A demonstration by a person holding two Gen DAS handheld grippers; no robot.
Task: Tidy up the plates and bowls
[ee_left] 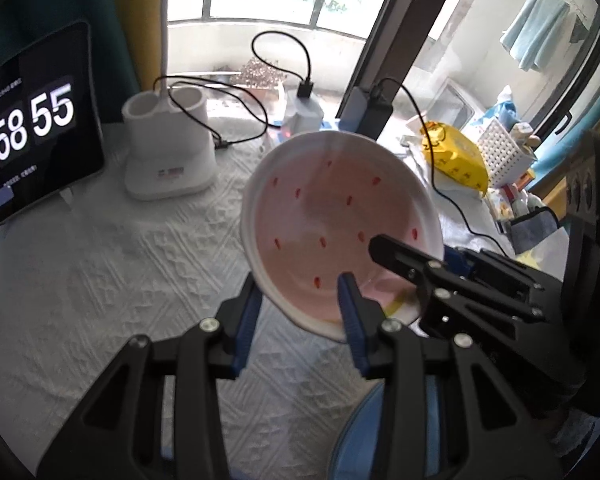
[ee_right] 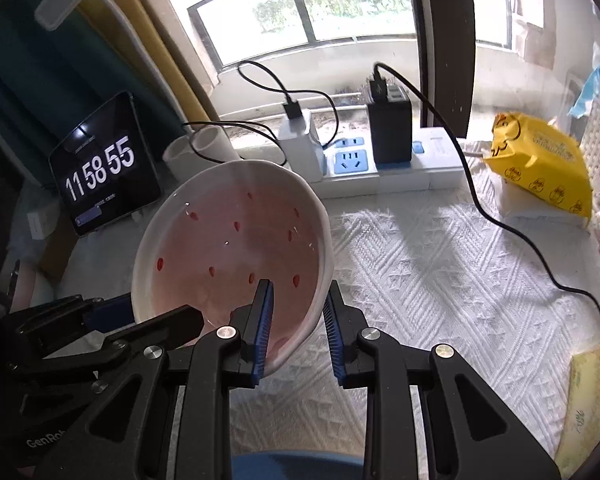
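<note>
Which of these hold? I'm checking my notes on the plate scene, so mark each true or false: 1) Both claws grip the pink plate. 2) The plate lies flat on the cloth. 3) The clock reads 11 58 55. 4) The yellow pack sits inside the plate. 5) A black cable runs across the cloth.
1) True: the left claw and the right claw each clamp the rim of the plate.
2) False: it is held tilted above the cloth.
3) True: the clock shows it.
4) False: the yellow pack lies on the table, apart from the plate.
5) True: the cable crosses it.
</note>
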